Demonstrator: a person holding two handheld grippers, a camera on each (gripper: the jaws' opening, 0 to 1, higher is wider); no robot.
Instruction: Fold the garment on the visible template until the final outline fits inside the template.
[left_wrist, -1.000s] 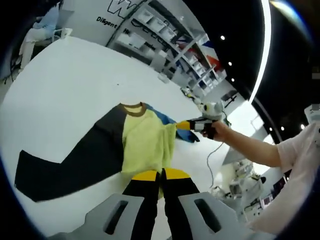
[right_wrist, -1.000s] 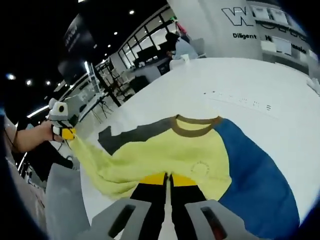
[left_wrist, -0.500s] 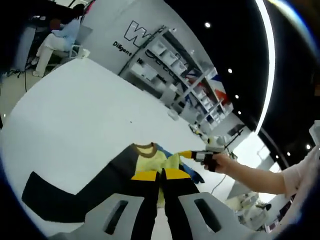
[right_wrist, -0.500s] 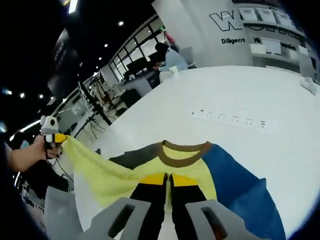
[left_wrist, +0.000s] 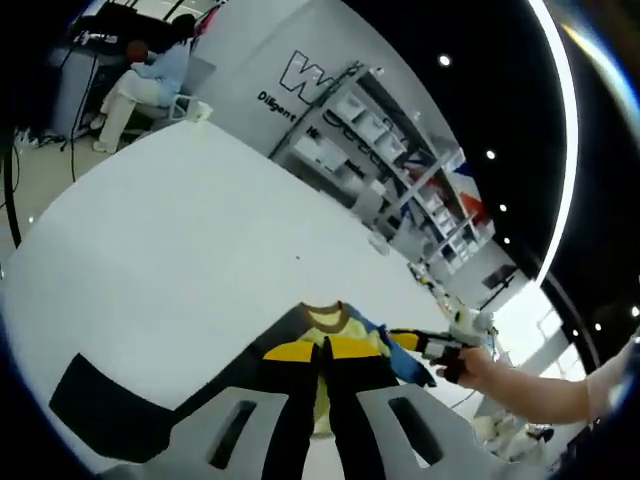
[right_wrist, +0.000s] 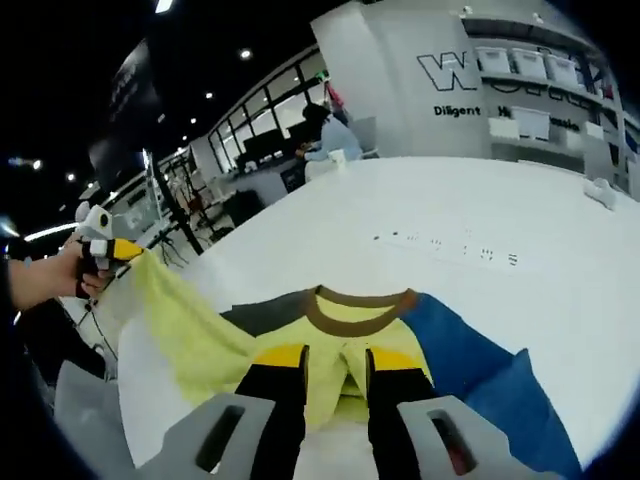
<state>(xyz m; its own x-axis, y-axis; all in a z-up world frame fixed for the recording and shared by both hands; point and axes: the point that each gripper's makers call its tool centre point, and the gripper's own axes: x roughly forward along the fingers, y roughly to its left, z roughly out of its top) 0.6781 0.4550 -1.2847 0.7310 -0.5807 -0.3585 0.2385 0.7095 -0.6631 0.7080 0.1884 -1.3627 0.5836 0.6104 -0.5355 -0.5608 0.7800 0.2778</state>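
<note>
Above the white bench (right_wrist: 520, 200), each hand-held gripper grasps the garment (right_wrist: 350, 330) hem: left hand-held gripper (left_wrist: 325, 352) and right hand-held gripper (right_wrist: 335, 362) hold it raised, apparently to carry a fold across.

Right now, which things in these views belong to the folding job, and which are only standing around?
Job:
- garment, yellow, blue and dark grey
- left gripper, shut on its hem
- right gripper, shut on the hem
- white table

Standing around:
- shelving with bins
- seated person
- power strip
</note>
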